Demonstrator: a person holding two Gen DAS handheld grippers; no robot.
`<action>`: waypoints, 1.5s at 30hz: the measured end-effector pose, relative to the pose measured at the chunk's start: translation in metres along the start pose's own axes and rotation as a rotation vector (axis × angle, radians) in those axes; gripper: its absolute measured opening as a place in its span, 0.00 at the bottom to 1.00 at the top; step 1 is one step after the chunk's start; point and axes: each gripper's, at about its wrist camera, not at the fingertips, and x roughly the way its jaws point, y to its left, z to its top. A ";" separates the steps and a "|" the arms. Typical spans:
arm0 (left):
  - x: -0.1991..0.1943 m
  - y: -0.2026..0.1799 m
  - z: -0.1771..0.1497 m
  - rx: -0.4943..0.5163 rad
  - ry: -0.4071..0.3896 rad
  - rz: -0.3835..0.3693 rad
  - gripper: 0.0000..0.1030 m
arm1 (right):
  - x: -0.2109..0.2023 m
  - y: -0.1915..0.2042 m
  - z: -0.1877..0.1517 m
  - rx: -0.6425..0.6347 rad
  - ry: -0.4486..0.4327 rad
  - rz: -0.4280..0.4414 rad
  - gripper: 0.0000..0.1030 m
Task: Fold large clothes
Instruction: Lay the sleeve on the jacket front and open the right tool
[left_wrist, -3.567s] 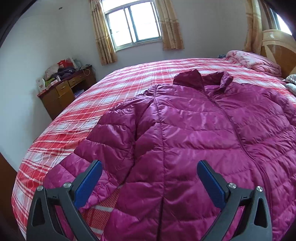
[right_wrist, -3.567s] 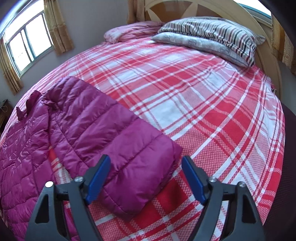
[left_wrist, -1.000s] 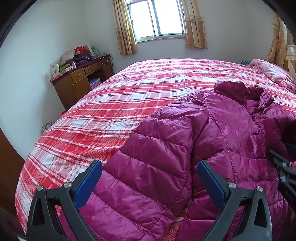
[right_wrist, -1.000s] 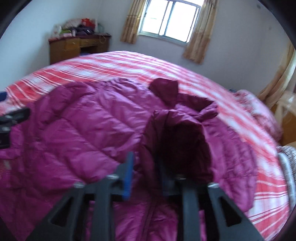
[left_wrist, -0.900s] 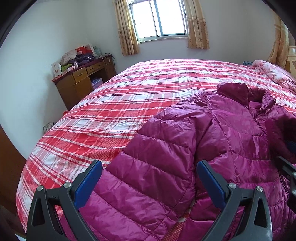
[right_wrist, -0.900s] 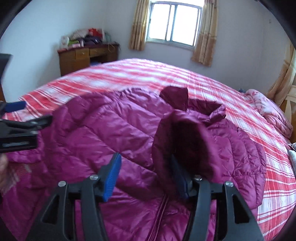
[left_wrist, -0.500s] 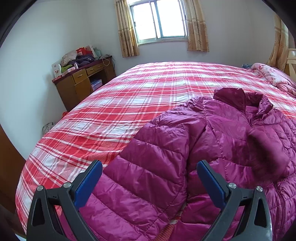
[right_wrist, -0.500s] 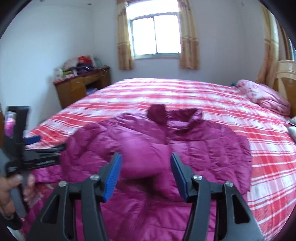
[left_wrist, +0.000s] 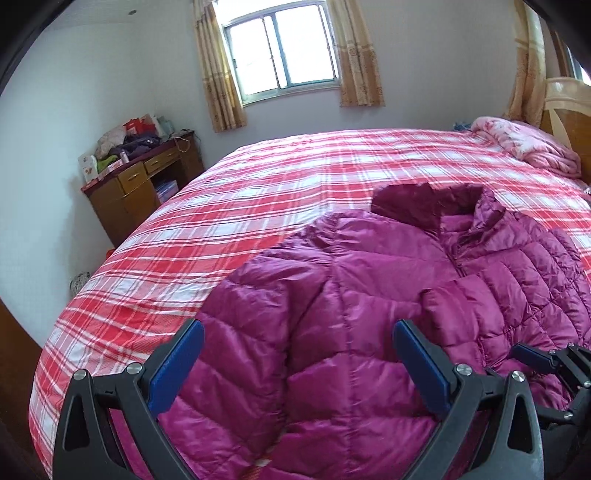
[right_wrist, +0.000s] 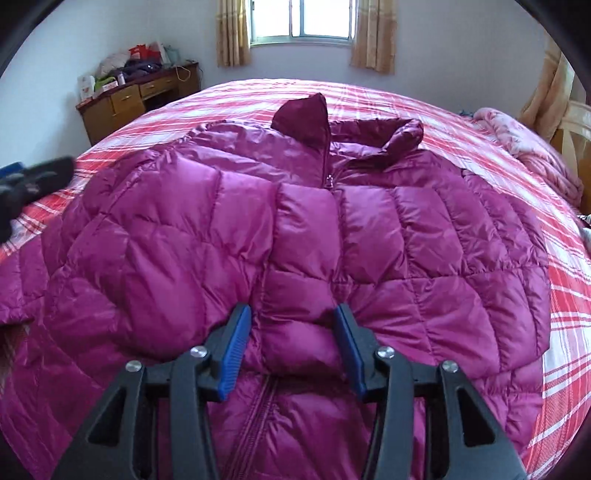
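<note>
Broadly bare bedspread (left_wrist: 258, 206) beyond jacket (right_wrist: 184, 236) edges; left jaws wide, right jaws narrow, astride folded sleeve (right_wrist: 299, 258).

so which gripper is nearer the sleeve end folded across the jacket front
Right. The right gripper has the sleeve end between its fingers. The left gripper hovers open over the other sleeve, off to that side.
</note>
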 end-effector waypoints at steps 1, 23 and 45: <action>0.002 -0.005 0.002 0.003 0.007 -0.008 0.99 | -0.009 -0.009 0.001 0.025 -0.021 0.011 0.48; 0.076 -0.100 -0.009 0.104 0.131 -0.014 0.99 | 0.010 -0.181 0.013 0.314 -0.024 -0.177 0.42; 0.092 -0.078 -0.014 -0.018 0.212 -0.153 0.99 | -0.028 -0.114 0.004 0.189 -0.049 -0.129 0.75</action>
